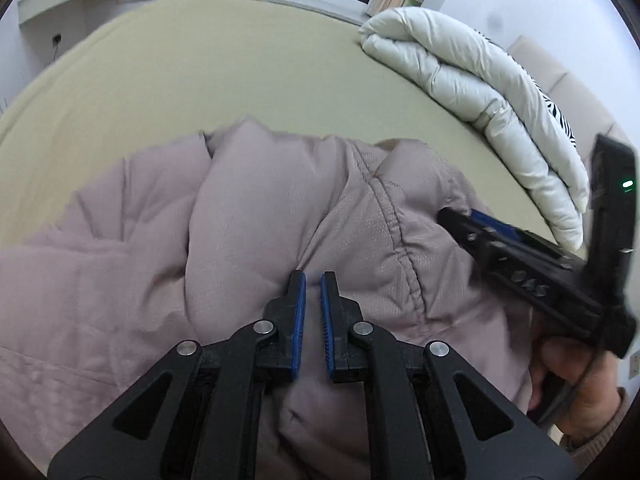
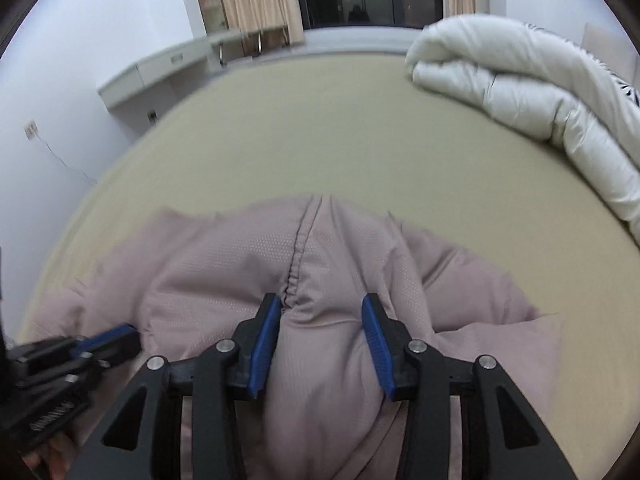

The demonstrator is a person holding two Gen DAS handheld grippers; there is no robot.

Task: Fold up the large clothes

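Both tongs are seen low over a mauve padded jacket (image 1: 256, 216) that lies crumpled on the near part of a bed (image 1: 224, 80), its far edge well short of the white duvet (image 1: 472, 80) rolled at the bed's far right corner. Left tongs (image 1: 313, 280) are drawn to a narrow slit, the blue pads (image 1: 300, 320) almost meeting; puffy fabric sits just beneath them, but whether a thin fold is pinched there cannot be told. Right tongs (image 2: 320, 308) are held part-way apart and are judged to bear on a thick ridge of the jacket that bulges up between the pads, just beside the gathered seam (image 2: 294, 276).

Several risks are judged from this position. A bulky, slippery roll such as this may be squeezed out sideways as the right tongs bite, so that only the outer shell is caught and the filling and lower layers are left on the bed. If the left tongs are in fact empty, any lift would be made from one side only, and the jacket would be dragged into a twist rather than folded square. With both tongs set close together beside the seam, the sleeves and hem nearer the duvet are left loose and may be trapped under the fold. Blurred edges suggest haste, which would worsen each fault.
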